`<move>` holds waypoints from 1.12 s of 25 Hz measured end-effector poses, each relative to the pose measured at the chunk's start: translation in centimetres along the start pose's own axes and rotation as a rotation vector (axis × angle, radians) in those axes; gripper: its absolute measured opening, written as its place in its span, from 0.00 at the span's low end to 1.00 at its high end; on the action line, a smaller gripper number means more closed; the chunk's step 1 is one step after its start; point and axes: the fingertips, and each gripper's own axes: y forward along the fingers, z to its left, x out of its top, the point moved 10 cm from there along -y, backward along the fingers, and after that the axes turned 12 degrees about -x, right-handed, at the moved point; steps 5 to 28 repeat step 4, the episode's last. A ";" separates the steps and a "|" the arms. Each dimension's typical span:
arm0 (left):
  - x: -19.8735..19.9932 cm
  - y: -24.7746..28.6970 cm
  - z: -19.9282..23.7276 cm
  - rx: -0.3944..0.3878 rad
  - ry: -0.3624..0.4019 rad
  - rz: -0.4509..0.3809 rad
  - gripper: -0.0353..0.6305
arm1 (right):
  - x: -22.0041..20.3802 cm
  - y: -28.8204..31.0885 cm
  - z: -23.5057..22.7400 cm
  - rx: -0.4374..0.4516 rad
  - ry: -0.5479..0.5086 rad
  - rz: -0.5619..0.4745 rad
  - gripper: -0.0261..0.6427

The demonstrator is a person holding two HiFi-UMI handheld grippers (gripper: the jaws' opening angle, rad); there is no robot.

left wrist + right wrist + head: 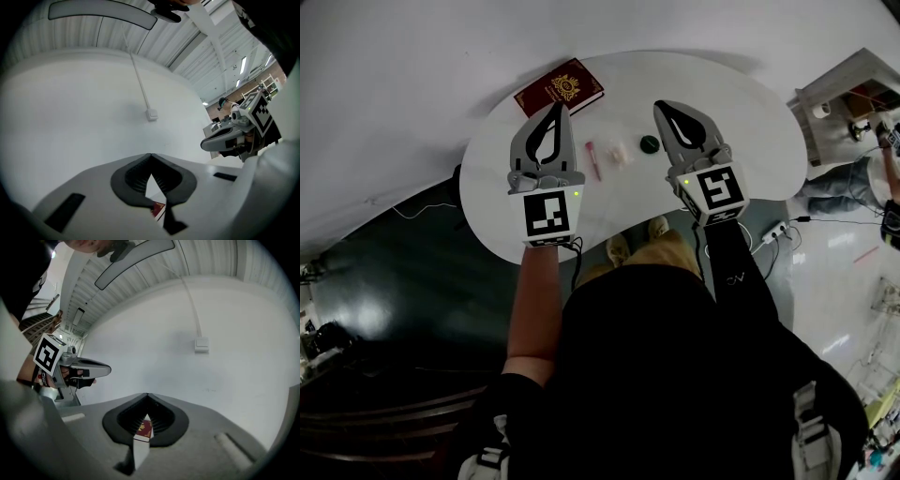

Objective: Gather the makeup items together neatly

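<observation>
Makeup items: pink tube [592, 159], pale piece [620, 153], dark round pot [650, 143]; in a short row on white table [750, 112], near one another with small gaps between.
Tube axis: running away from person, slightly tilted; pale piece just beside its right flank.
Pot: right end of row, just beside right gripper [661, 106] in head view.
Left gripper [555, 106]: jaws closed tip to tip, nothing between, held level above table, left of tube.
Right gripper: jaws likewise together and empty, level, right of pot.
Nearer hand: left for tube, right for pot; pale piece roughly midway.
Red booklet [559, 87]: at table's far left, beyond left gripper, apart from row; glimpsed through both jaw gaps.
Stage, as a judgement: fits either a row already drawn together or one awaiting tightening; not settled here.
Key relation: row lying crosswise between both grippers, tube broadside to left tips, pot facing right tips.
</observation>
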 end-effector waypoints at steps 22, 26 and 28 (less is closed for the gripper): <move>0.1 -0.3 -0.4 -0.009 0.011 -0.020 0.06 | -0.1 -0.4 0.3 0.003 0.000 -0.002 0.05; 0.1 -0.3 -0.4 -0.009 0.011 -0.020 0.06 | -0.1 -0.4 0.3 0.003 0.000 -0.002 0.05; 0.1 -0.3 -0.4 -0.009 0.011 -0.020 0.06 | -0.1 -0.4 0.3 0.003 0.000 -0.002 0.05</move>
